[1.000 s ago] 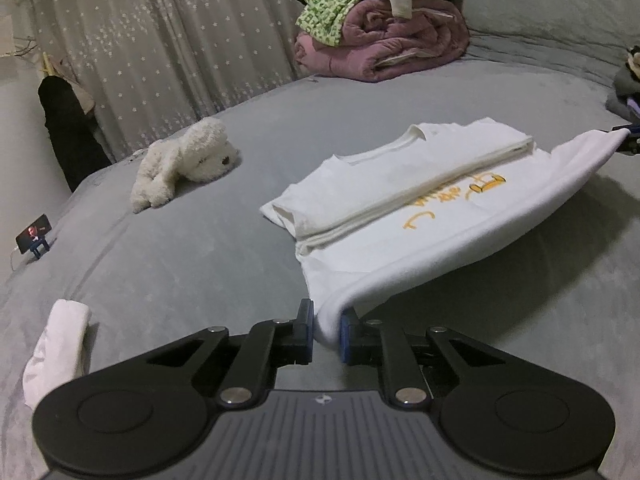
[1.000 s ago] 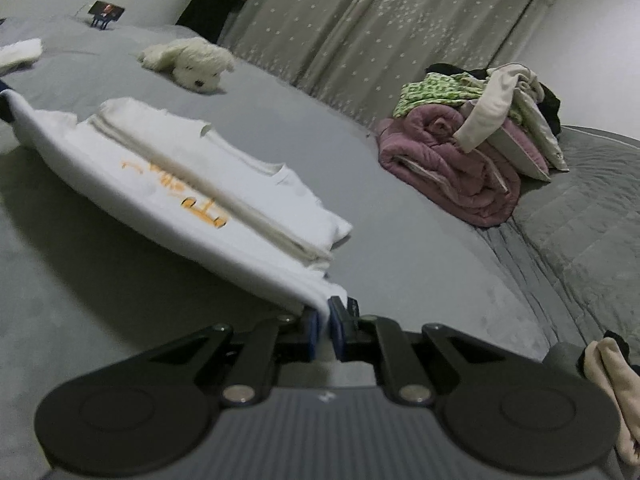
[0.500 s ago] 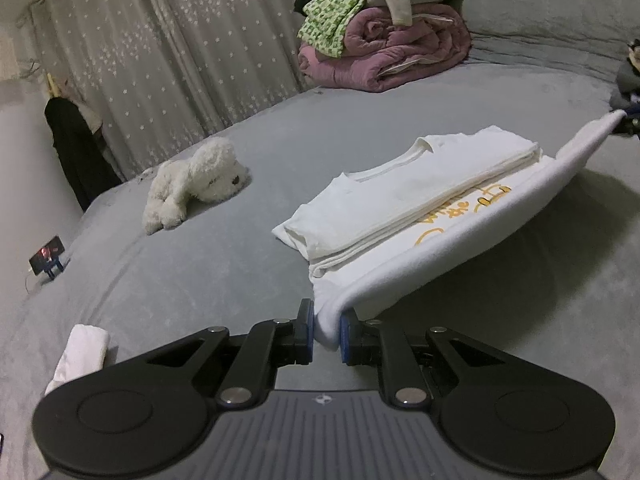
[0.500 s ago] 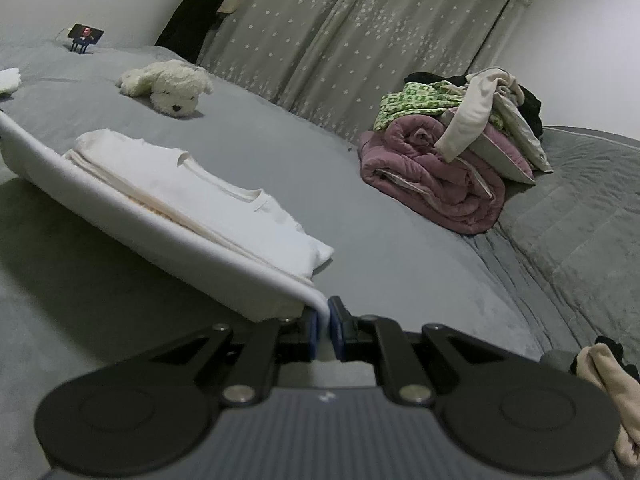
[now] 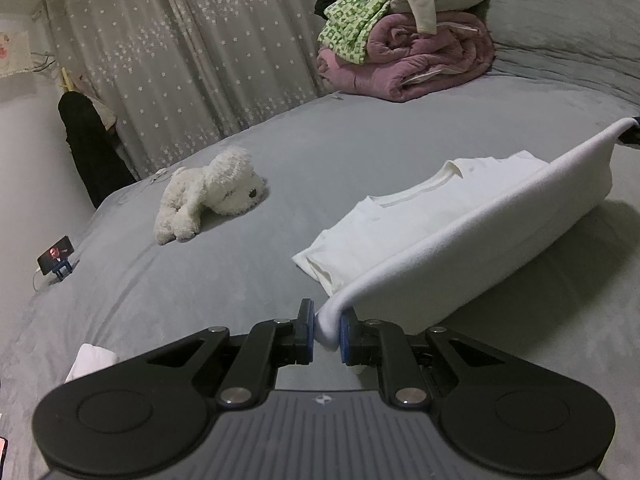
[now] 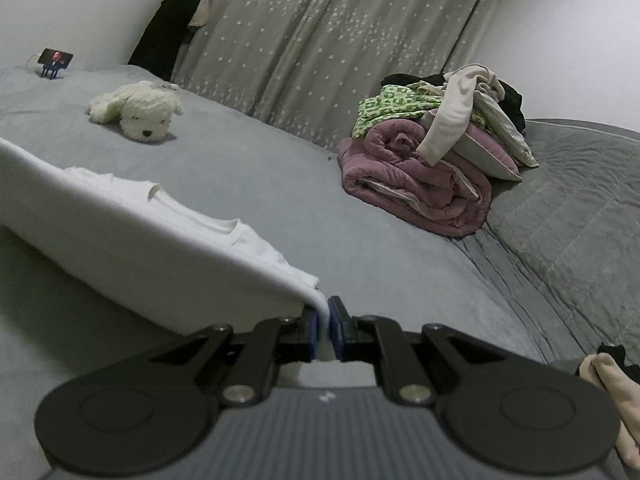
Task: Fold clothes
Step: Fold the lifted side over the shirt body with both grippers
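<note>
A white T-shirt point(image 5: 404, 216) lies partly folded on the grey bed, collar toward the curtain. Its near edge is raised as a taut flap point(image 5: 500, 240) that hides the orange print. My left gripper point(image 5: 324, 330) is shut on one corner of that flap. In the right wrist view the same T-shirt point(image 6: 120, 232) stretches leftward, and my right gripper point(image 6: 325, 330) is shut on the opposite corner. The right gripper's tip point(image 5: 636, 130) shows at the far right edge of the left wrist view.
A white plush dog point(image 5: 208, 196) lies beyond the shirt. A rolled mauve quilt topped with clothes point(image 5: 404, 44) sits at the back by the curtain. A phone on a stand point(image 5: 56, 260) and a small white cloth point(image 5: 90, 362) are to the left. More garments point(image 6: 612, 392) lie at the right.
Both grippers have lifted the held edge higher and carried it toward the collar; the flap now stands up and covers the orange print that showed a second ago.
</note>
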